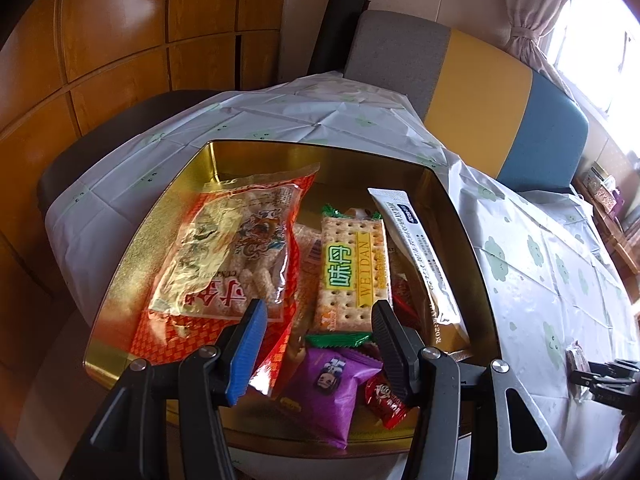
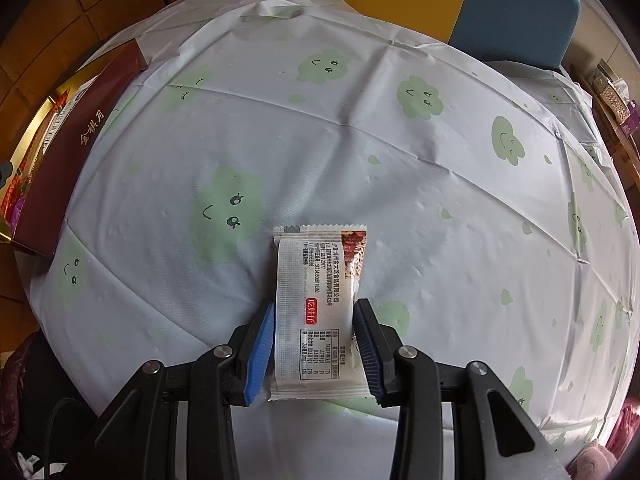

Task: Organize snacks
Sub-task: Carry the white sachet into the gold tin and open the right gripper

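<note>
A white cloth with green smiling clouds (image 2: 420,98) is covering the counter (image 2: 360,168), with wooden wall panels (image 1: 100,40) behind it. The left tongs (image 1: 318,320) are hanging open and empty over the gold tin (image 1: 132,256), where a cracker pack (image 1: 352,268) is showing "WEIDAN". The right tongs (image 2: 314,324) are squeezing a white snack packet (image 2: 316,312) lying on the cloth, its small print unreadable.

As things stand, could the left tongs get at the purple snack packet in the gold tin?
Probably yes. The left tongs are open and empty over the gold tin, and the purple snack packet lies on top just below them, uncovered; only a small red candy sits beside it.
</note>
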Available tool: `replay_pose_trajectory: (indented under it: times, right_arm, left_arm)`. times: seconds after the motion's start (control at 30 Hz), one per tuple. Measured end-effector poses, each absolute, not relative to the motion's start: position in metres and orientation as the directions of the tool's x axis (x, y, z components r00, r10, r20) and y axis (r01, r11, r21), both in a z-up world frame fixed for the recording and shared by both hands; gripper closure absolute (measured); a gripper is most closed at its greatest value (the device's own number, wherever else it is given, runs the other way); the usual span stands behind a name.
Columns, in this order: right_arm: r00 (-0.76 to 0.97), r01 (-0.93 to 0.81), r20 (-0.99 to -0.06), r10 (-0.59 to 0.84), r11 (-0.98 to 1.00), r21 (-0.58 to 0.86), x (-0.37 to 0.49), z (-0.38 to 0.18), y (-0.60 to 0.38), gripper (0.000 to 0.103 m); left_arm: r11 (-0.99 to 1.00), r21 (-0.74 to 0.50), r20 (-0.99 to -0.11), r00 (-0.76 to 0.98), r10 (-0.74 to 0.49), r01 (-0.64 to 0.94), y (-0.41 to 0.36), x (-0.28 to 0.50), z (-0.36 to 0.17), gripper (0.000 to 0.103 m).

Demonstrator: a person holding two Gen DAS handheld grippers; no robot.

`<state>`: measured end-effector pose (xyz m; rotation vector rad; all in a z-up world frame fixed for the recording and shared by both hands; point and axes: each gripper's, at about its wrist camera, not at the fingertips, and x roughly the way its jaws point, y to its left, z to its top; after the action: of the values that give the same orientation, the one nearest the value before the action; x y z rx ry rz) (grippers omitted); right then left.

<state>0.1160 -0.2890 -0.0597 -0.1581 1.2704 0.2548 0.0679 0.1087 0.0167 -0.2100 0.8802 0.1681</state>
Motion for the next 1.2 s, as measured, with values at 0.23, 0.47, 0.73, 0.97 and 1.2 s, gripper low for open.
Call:
replay_pose_trajectory:
  times: [0.23, 0.47, 0.73, 0.97, 1.2]
  right_arm:
    - [0.286, -0.292, -0.954, 0.089, 0.956, 0.001, 0.113, -0.063, -0.285, 0.068]
    - [0.293, -0.29, -0.953, 0.076, 0.957, -0.012, 0.104, -0.065, -0.276, 0.068]
    - [0.302, -0.288, -0.945, 0.127, 0.957, 0.037, 0.103, -0.046, -0.245, 0.069]
    - [0.336, -0.485, -0.863, 0.378, 0.854, 0.185, 0.095, 0.011, -0.14, 0.069]
    - [0.278, -0.63, -0.824, 0.494, 0.741, 0.232, 0.092, 0.023, -0.036, 0.069]
  left_arm:
    - [0.962, -0.114, -0.787, 0.614, 0.066, -0.249, 0.119, 0.055, 0.013, 0.048]
    - [0.949, -0.132, -0.806, 0.588, 0.066, -0.288, 0.138, 0.04, 0.009, 0.048]
    - [0.93, -0.117, -0.793, 0.597, 0.124, -0.349, 0.158, 0.032, 0.011, 0.048]
    - [0.924, -0.116, -0.785, 0.604, 0.14, -0.365, 0.164, 0.031, 0.013, 0.048]
    - [0.916, -0.121, -0.779, 0.609, 0.151, -0.382, 0.168, 0.029, 0.017, 0.048]
